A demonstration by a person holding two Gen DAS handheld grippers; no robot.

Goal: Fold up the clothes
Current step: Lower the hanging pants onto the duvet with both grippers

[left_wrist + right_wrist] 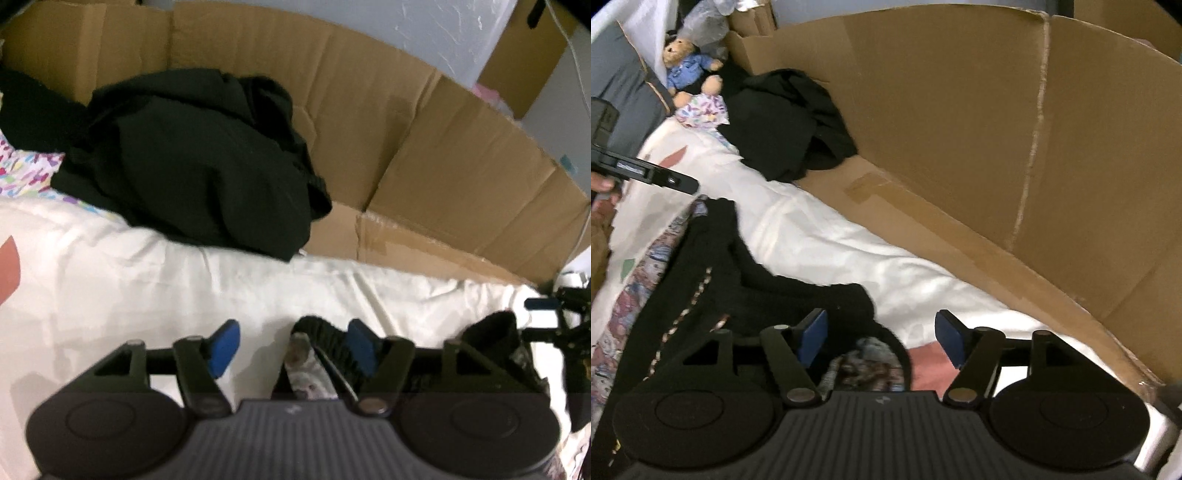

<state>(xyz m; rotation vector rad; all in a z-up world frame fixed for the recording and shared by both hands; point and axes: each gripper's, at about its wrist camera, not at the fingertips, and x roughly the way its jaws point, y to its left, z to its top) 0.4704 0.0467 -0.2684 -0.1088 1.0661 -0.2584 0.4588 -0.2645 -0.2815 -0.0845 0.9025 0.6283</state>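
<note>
A black knit garment with a patterned lining lies spread on the white bedding. In the right wrist view my right gripper stands open over one corner of it, and neither blue pad touches the cloth. In the left wrist view my left gripper is open too. A folded edge of the black garment lies between its pads, close against the right pad. The left gripper's body shows at the left of the right wrist view.
A heap of black clothes sits at the back of the bedding, against a flattened cardboard wall. A colourful cloth and a teddy bear lie beside the heap. The right gripper shows at the right edge.
</note>
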